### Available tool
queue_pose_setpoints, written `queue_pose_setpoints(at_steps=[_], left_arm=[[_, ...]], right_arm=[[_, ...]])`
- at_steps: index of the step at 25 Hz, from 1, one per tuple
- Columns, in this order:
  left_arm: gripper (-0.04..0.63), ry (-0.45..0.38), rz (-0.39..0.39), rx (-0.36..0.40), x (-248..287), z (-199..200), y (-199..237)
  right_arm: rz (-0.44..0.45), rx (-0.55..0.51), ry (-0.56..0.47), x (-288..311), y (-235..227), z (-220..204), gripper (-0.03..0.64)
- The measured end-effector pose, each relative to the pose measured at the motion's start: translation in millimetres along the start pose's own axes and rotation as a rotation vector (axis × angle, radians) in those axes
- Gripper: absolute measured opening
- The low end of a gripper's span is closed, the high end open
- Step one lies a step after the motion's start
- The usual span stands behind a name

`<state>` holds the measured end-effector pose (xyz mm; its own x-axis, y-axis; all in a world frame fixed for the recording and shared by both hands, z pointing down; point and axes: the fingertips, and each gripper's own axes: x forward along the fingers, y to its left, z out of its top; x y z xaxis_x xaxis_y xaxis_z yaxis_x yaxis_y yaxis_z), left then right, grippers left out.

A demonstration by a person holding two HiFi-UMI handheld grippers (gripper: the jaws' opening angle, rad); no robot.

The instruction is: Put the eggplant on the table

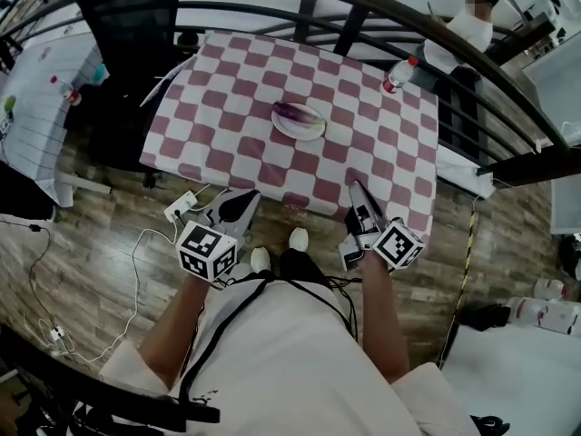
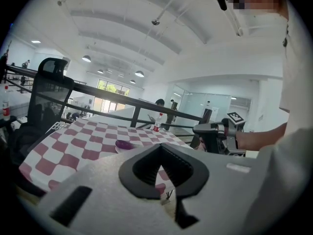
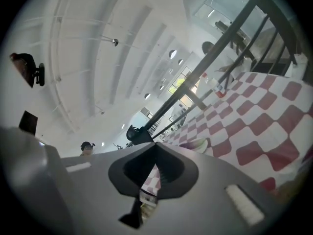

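A purple eggplant (image 1: 296, 114) lies on a white plate (image 1: 309, 133) near the middle of the table, which is covered by a red-and-white checkered cloth (image 1: 227, 107). Both grippers hover in front of the table's near edge, pointing toward it and apart from the plate. My left gripper (image 1: 249, 196) is shut and holds nothing. The right gripper (image 1: 355, 187) is also shut and empty. The left gripper view shows the shut left gripper (image 2: 160, 147), with the eggplant (image 2: 123, 144) beyond it. In the right gripper view the shut right gripper (image 3: 155, 145) points toward the plate (image 3: 199, 145).
A water bottle (image 1: 398, 75) with a red cap stands at the table's far right corner. A black office chair (image 1: 127, 7) is at the far left. Black railing bars (image 1: 408, 25) cross above. A person (image 1: 467, 25) sits beyond. A power strip (image 1: 182, 205) and cables lie on the wood floor.
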<state>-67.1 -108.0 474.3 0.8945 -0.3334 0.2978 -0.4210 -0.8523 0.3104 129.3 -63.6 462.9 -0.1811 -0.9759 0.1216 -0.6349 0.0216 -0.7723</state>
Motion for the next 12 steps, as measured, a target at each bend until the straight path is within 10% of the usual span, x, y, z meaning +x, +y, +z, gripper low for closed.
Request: queue_pose_setpoints(at_steps=[12], left_arm=[[0.002,-0.043,0.01,0.02,16.5,17.9,-35.8]], right_arm=[[0.053,-0.078,-0.002,-52.3,20.1,20.6,0.005]])
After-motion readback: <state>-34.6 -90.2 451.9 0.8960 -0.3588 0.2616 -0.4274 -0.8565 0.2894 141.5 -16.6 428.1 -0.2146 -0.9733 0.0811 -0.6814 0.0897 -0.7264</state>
